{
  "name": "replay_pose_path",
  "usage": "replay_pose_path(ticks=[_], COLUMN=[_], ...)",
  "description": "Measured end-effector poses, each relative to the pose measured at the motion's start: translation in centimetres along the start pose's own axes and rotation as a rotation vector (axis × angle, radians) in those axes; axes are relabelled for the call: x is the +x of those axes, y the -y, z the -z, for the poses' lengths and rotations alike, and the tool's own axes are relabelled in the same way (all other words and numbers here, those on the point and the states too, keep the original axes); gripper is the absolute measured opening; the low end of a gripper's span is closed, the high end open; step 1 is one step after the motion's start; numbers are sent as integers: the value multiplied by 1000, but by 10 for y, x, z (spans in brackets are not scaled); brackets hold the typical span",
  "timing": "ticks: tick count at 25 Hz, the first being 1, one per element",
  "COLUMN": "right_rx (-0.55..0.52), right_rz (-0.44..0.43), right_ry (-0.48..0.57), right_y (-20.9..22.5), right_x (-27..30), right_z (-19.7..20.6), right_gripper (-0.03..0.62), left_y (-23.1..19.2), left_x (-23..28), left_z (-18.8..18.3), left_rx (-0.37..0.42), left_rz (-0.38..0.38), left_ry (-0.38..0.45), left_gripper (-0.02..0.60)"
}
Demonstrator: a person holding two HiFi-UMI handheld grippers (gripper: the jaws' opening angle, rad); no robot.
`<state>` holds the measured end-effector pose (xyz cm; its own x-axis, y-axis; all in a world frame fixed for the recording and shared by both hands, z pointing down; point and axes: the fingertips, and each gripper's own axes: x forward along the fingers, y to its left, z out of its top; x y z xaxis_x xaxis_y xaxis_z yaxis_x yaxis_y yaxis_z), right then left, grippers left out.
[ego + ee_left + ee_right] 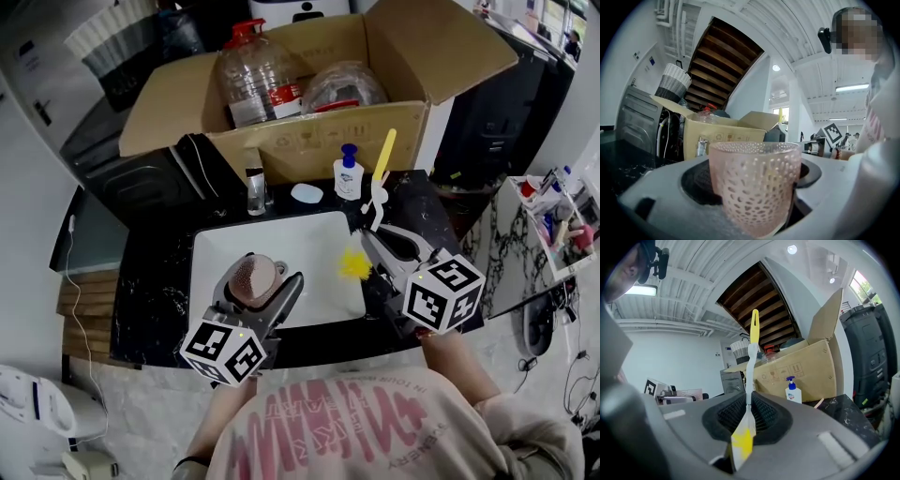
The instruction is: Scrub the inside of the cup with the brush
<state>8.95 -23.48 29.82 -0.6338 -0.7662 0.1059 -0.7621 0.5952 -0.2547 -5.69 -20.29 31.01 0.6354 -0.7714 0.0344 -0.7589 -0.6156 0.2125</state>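
Observed from the left: the left gripper (270, 272) is clamped on a pink dimpled glass cup (754, 185), the black pads pressing its lower body from either side with the rim well clear of them. It is held low over the front left of the white sink (309, 234). The cup is apart from the brush (749, 380), so scrubbing has not begun. To the right, the right gripper (373, 255) has its jaws drawn narrow on the brush's thin neck. The yellow bristle head (354, 265) sits on the person's side of the pads, and the long white-and-yellow handle projects forward past the jaw tips toward the cardboard box (309, 141).

- **Cup slip:** In my judgement this is the first risk. The grip is on glass low down, so a sideways push from the brush near the rim could lever the cup out of the pads and drop it into the hard basin.
- **Brush twist:** Held by a slim neck, the brush could pivot between the pads once the bristles meet resistance.
- **Handle sweep:** Turning the bristle head toward the cup would swing the projecting handle near the faucet (255, 190) and the pump bottle (348, 175) at the sink's back edge, and it could knock the bottle over.
- **Reach:** Little brush length is free beyond the pads on the bristle side, so the jaws may strike the rim before the bristles get deep.
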Motion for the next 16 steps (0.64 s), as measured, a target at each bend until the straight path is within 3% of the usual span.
replay_pose_path(ticks=[16], right_rx=[-7], right_rz=[0], right_ry=[1], right_y=[-8], right_x=[-17], right_z=[6], right_gripper=[46], left_y=[15], left_x=[-12], left_z=[6], left_rx=[-5], left_rz=[-1], left_ry=[-2], left_gripper=[403])
